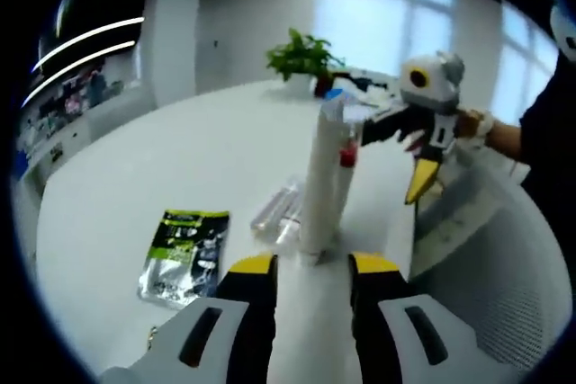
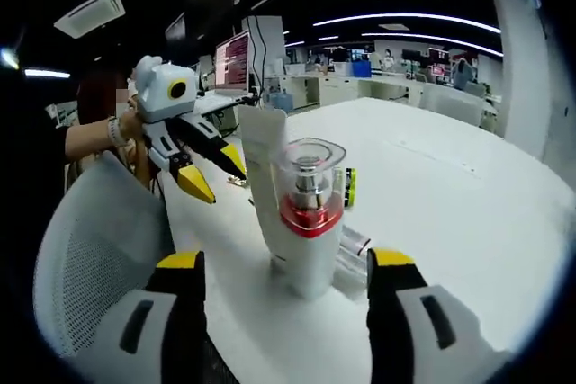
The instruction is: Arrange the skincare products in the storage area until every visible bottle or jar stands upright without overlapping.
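Observation:
A tall white tube (image 1: 318,177) stands upright on the white table (image 1: 162,159), just beyond my open left gripper (image 1: 312,265). Close behind it stands a white pump bottle (image 1: 346,157) with a red band. In the right gripper view that pump bottle (image 2: 306,213), with its clear cap, stands upright between and just past the jaws of my open right gripper (image 2: 286,260), the tube (image 2: 261,146) behind it. A clear item (image 1: 279,209) lies flat beside the tube. Each gripper faces the other across the pair: the right gripper (image 1: 400,155) and the left gripper (image 2: 214,173) hover apart from the products.
A green-and-black sachet (image 1: 184,245) lies flat on the table left of the tube. A grey mesh chair back (image 1: 486,294) stands at the table edge, and a potted plant (image 1: 301,56) sits at the far side. A person's arm (image 1: 504,137) holds the right gripper.

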### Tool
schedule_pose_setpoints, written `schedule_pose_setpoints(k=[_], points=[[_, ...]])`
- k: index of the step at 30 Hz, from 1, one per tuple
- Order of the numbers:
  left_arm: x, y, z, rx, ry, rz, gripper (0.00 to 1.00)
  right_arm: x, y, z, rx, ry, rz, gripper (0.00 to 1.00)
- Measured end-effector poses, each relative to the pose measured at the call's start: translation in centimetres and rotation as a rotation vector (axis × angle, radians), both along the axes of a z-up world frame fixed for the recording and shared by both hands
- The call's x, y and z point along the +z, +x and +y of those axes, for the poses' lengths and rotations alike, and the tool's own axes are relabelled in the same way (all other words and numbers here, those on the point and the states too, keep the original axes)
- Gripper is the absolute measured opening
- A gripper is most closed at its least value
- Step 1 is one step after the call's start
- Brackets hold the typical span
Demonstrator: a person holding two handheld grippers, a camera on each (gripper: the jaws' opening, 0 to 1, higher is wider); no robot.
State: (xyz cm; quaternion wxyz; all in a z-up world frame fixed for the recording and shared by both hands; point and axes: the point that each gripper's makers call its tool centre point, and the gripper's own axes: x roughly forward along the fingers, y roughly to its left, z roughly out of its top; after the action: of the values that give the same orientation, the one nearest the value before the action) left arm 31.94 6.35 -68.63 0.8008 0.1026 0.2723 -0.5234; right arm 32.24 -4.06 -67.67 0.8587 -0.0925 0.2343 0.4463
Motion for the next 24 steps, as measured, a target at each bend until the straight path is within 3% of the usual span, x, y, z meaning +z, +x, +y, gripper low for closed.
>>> schedule_pose_setpoints(k=[11, 17, 18, 20, 24], points=[[-1.1, -0.3, 2.1, 0.085, 0.087, 0.029, 0.36, 1.2, -0.2, 0.3, 0.000, 0.004, -0.024, 0.82], [-0.7, 0.3, 2.3, 0.133, 0.056, 0.037, 0.37, 1.4, -0.2, 0.0, -0.016, 0.005, -0.030, 0.83], [-0.3, 0.5, 1.6, 0.127, -0.004, 0.045, 0.34, 1.4, -0.2, 0.0, -0.017, 0.005, -0.029, 0.84], [0.0, 0.1, 1.4, 0.105, -0.037, 0.068, 0.27, 1.4, -0.2, -0.1, -0.017, 0.003, -0.029, 0.84], [0.6, 0.4, 1.5, 0.127, -0.078, 0.067, 0.39, 1.6, 0.0, -0.2, -0.021, 0.001, -0.029, 0.84]])
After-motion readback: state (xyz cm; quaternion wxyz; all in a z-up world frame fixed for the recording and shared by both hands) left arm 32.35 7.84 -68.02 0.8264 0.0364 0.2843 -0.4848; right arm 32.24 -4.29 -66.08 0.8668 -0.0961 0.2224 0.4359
